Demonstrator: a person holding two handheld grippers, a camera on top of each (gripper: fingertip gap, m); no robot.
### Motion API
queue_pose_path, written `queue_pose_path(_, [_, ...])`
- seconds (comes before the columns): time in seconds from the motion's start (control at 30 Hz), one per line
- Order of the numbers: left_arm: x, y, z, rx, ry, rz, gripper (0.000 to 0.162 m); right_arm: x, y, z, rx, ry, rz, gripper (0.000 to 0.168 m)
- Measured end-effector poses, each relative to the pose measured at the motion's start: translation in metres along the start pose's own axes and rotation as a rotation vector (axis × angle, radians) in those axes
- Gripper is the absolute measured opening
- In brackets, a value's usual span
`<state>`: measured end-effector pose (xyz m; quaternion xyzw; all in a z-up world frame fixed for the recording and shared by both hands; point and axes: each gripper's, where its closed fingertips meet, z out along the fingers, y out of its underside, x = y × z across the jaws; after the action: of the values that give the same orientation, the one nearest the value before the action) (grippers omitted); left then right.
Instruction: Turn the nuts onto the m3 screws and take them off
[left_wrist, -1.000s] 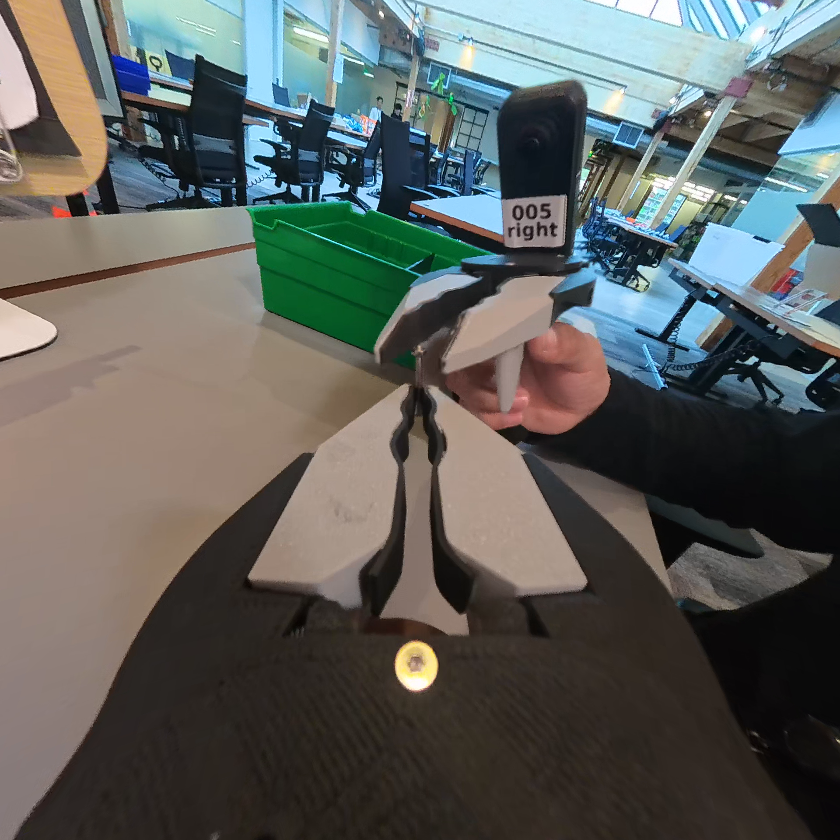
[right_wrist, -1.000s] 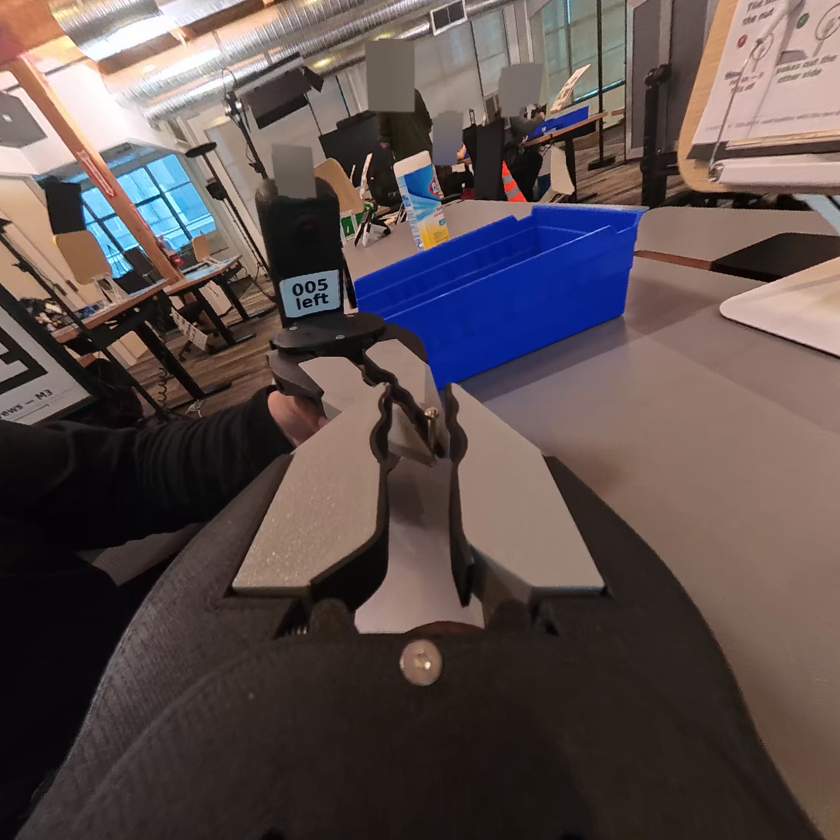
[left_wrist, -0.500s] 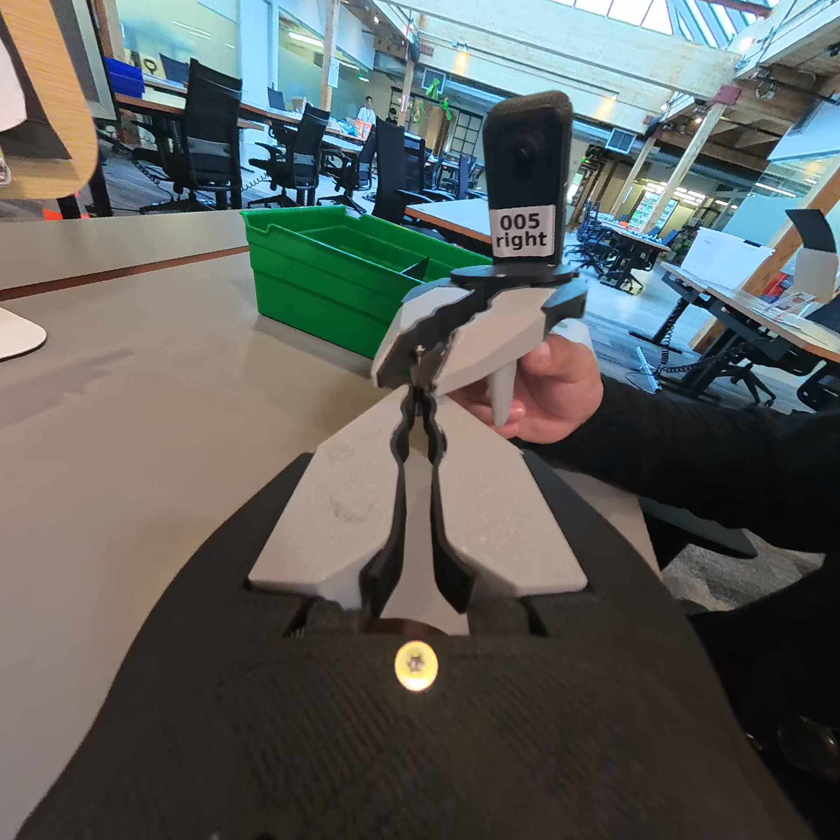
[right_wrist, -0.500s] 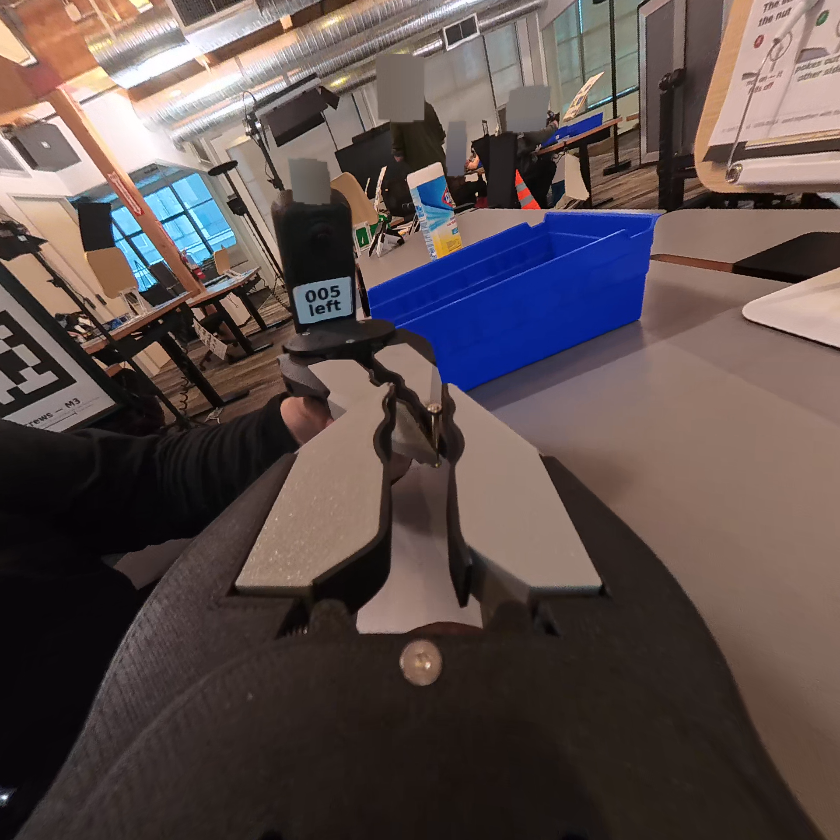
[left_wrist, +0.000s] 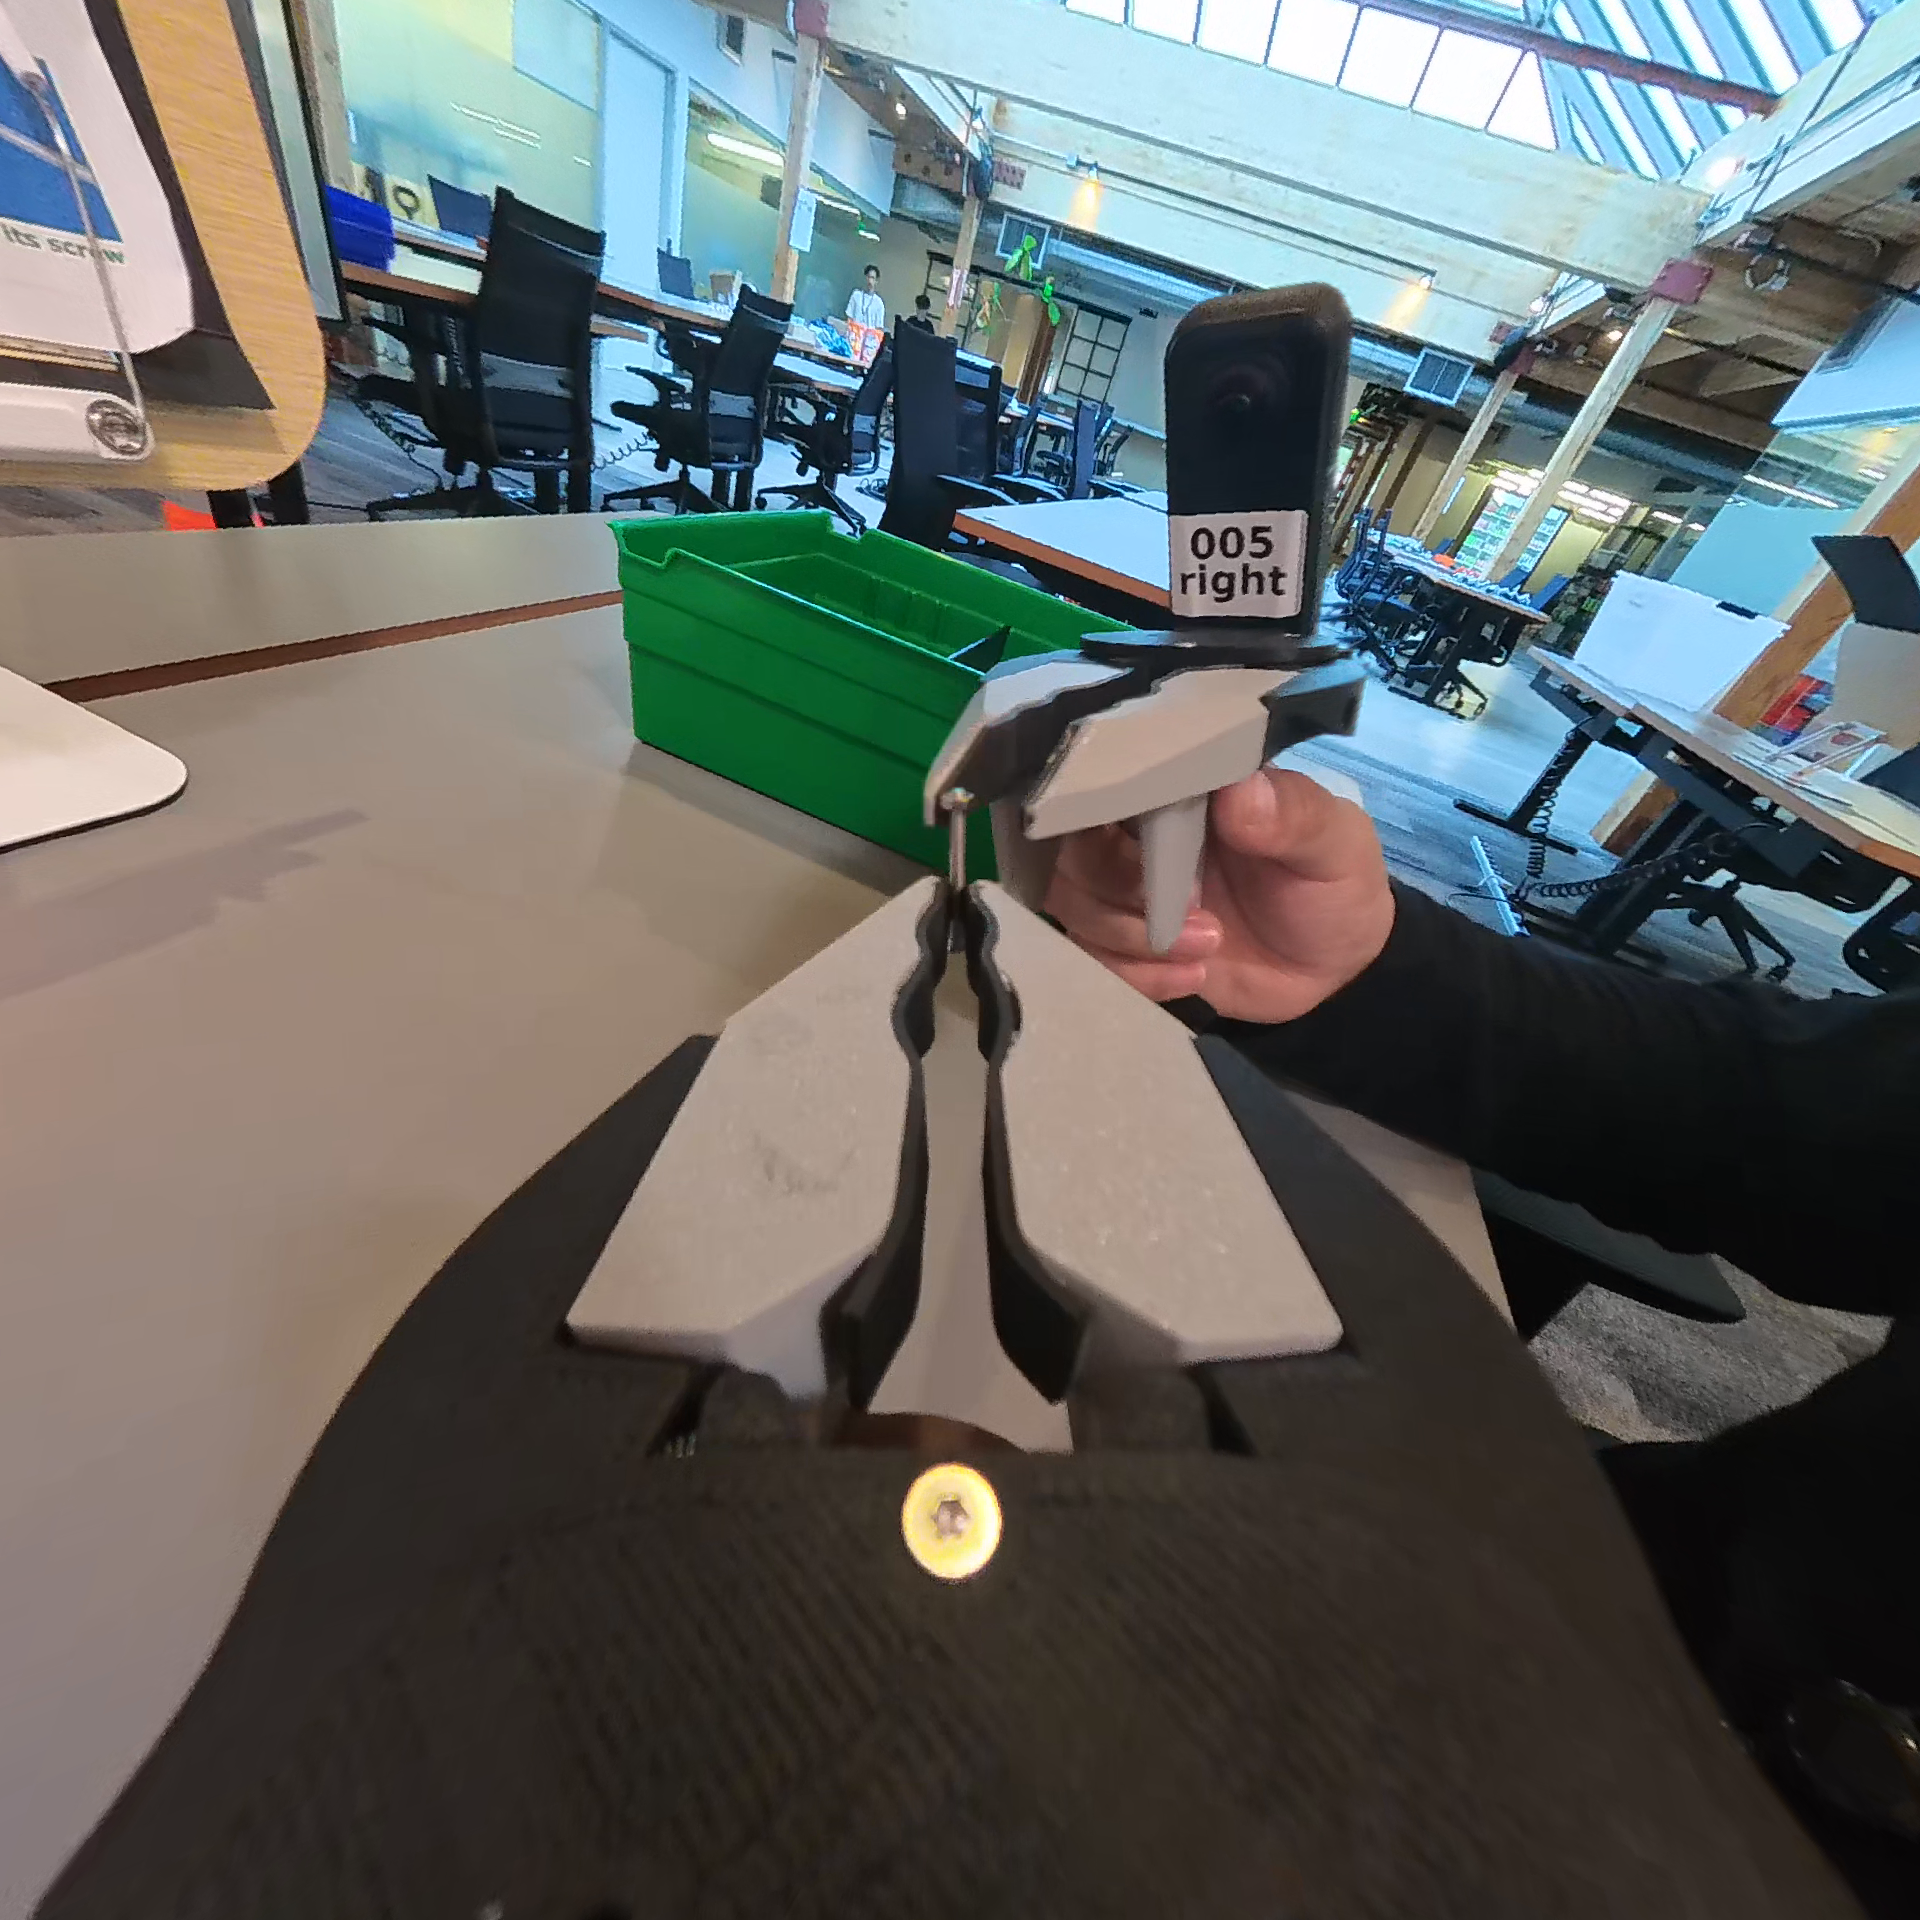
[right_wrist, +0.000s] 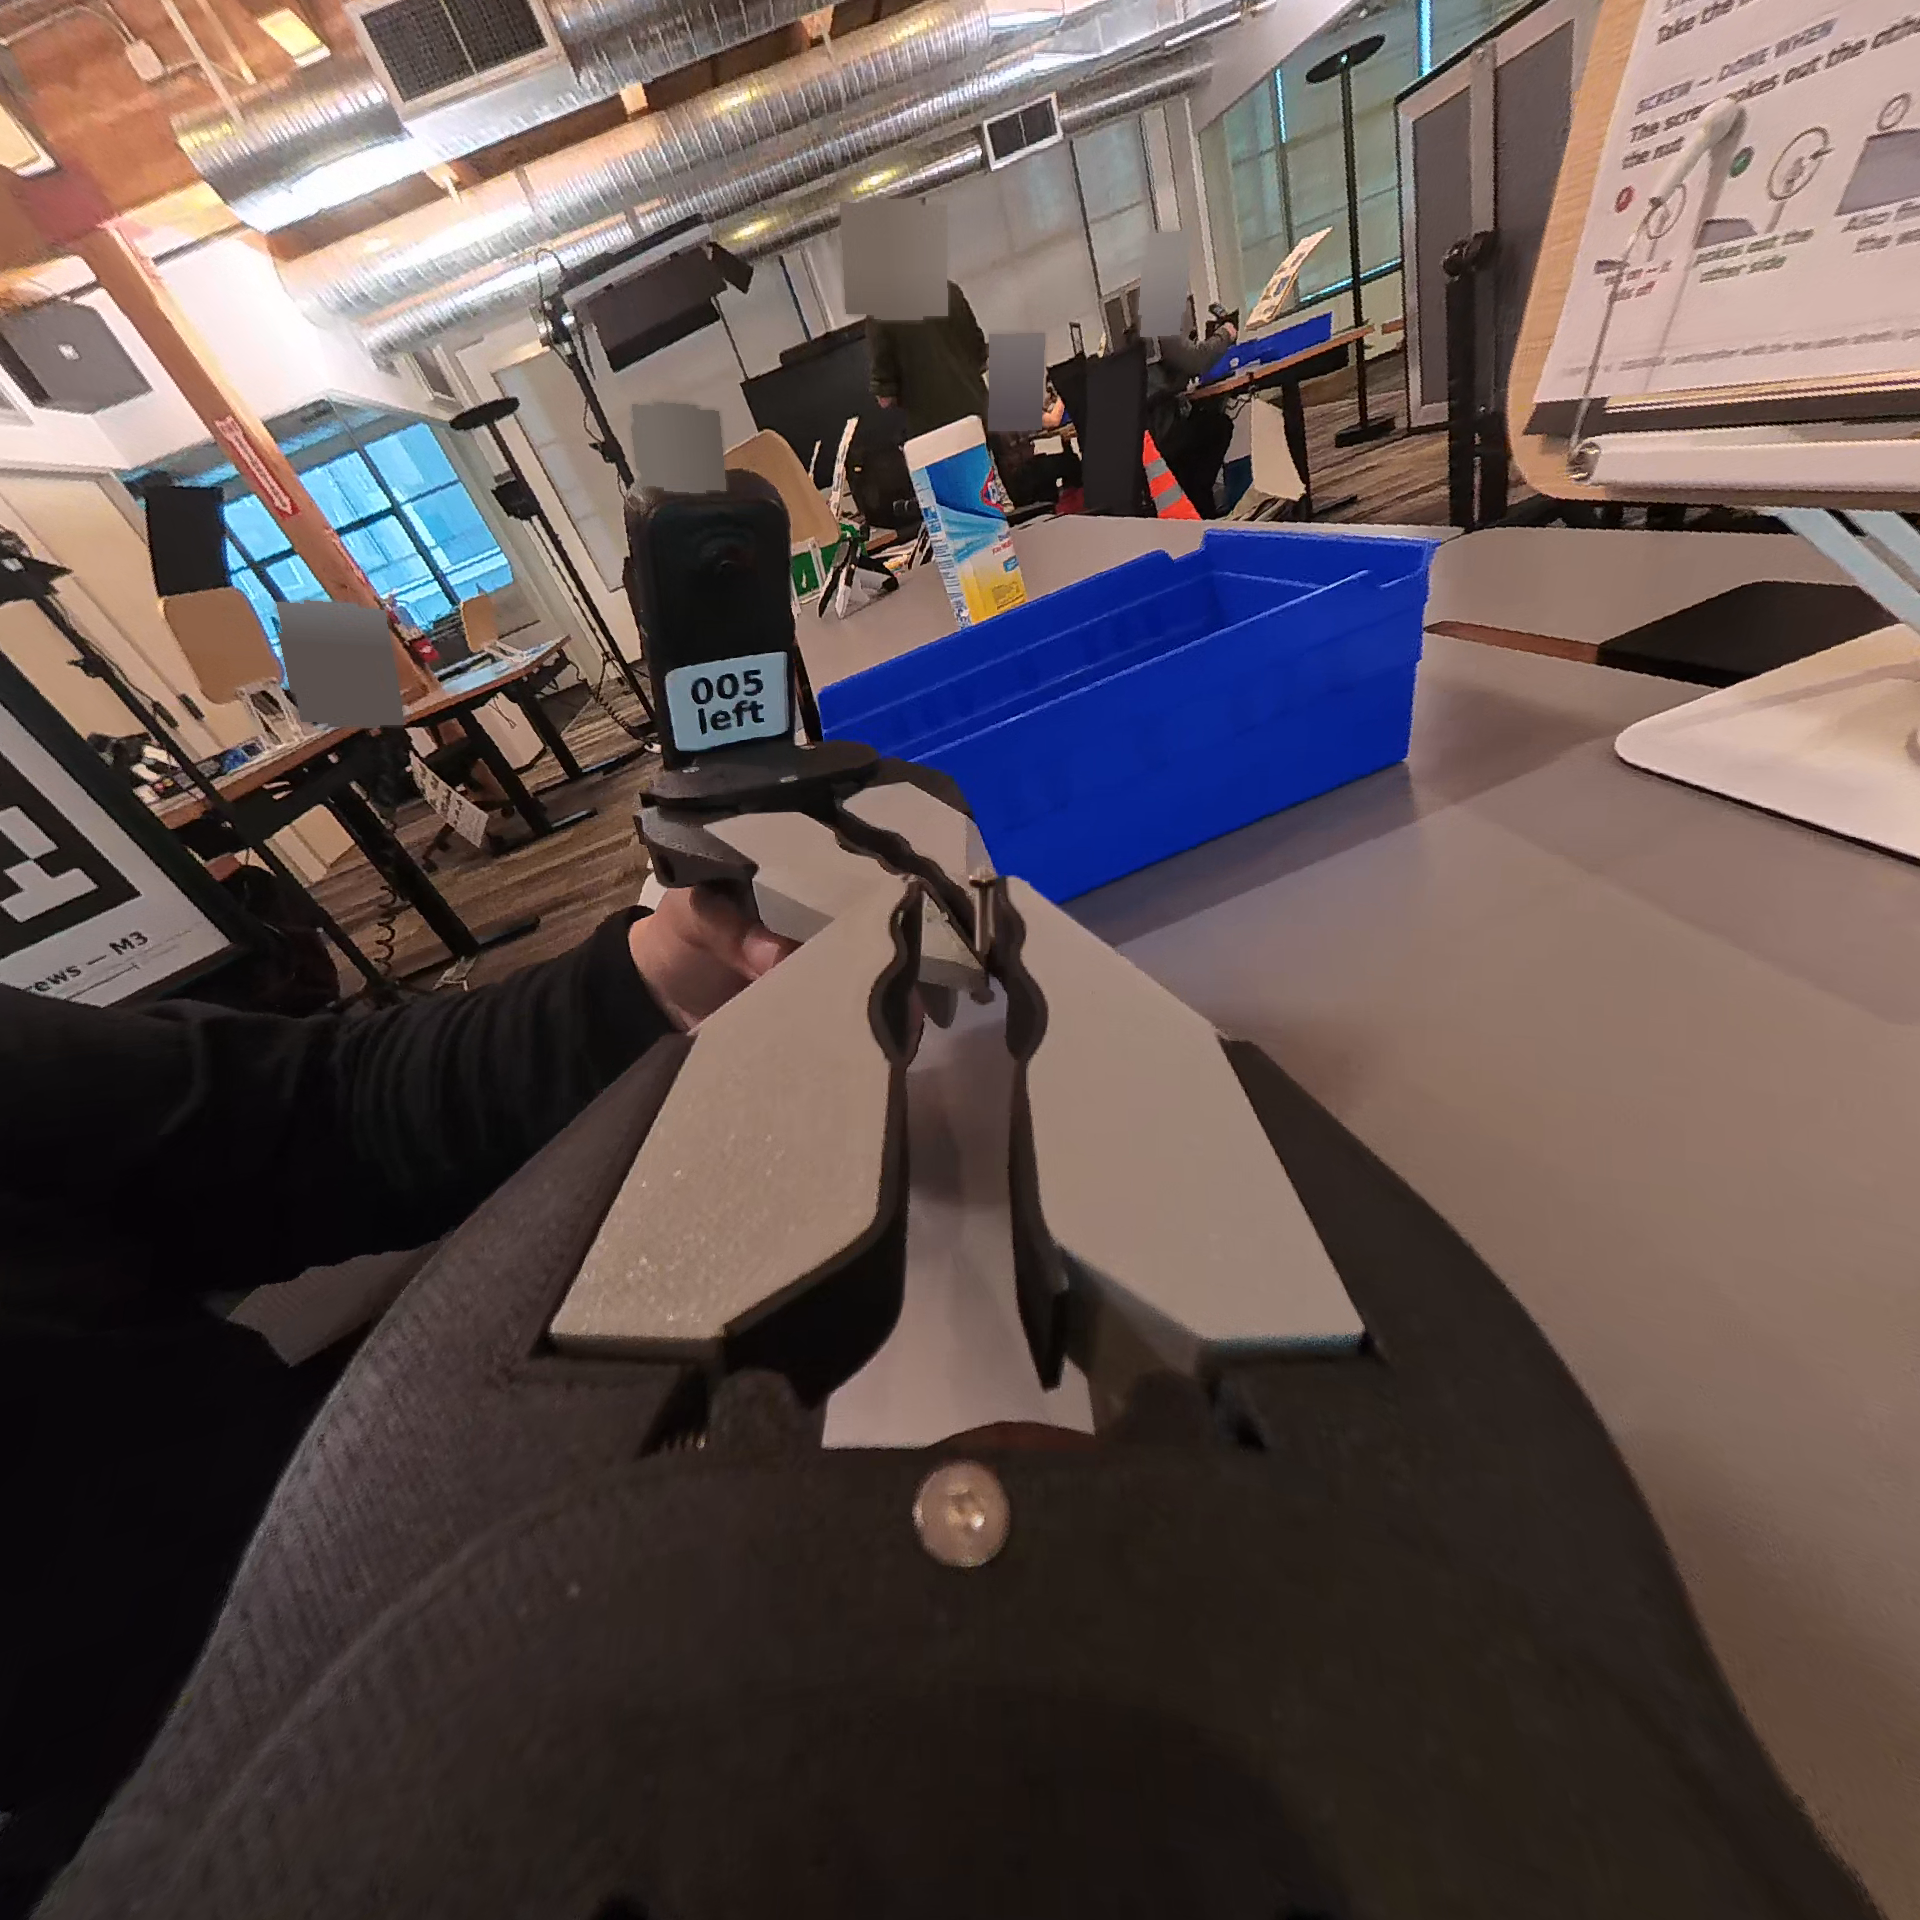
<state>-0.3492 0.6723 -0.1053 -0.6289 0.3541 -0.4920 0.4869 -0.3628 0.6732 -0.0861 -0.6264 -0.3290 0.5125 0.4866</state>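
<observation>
A thin metal screw (left_wrist: 956, 852) stands upright above the grey table (left_wrist: 364, 987). My left gripper (left_wrist: 954, 920) is shut on its lower end. No nut shows in either view. My right gripper (left_wrist: 982, 800) comes in from the right, held by a hand in a black sleeve, with its tips at the screw's head. In the right wrist view the right gripper (right_wrist: 956, 909) has its jaws a little apart. The screw (right_wrist: 982, 920) stands against the inner side of its right finger. The left gripper (right_wrist: 971, 977) shows through the gap behind.
A green bin (left_wrist: 790, 686) stands on the table behind the grippers in the left wrist view. A blue bin (right_wrist: 1143, 727) stands behind them in the right wrist view. A white stand base (right_wrist: 1787, 758) carries a clipboard with a sheet (right_wrist: 1745, 260). A wipes canister (right_wrist: 966, 520) stands farther back. My left and right fingertips are right by each other.
Both grippers stay together at the screw. The right gripper has shifted slightly, and a little more of the screw's shaft shows between the two. Neither jaw has changed its opening.
</observation>
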Motion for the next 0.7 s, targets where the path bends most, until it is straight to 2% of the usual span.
queue_pose_path(0.47, [0.0059, 0.0036, 0.005, -0.014, 0.018, 0.005, 0.0, -0.0014, 0.0065, 0.0083, -0.022, -0.001, 0.009, 0.008])
queue_pose_path(0.7, [0.0047, 0.0008, 0.0029, 0.0, 0.017, 0.001, 0.0, 0.0012, 0.0028, 0.0029, -0.008, 0.002, 0.015, 0.015])
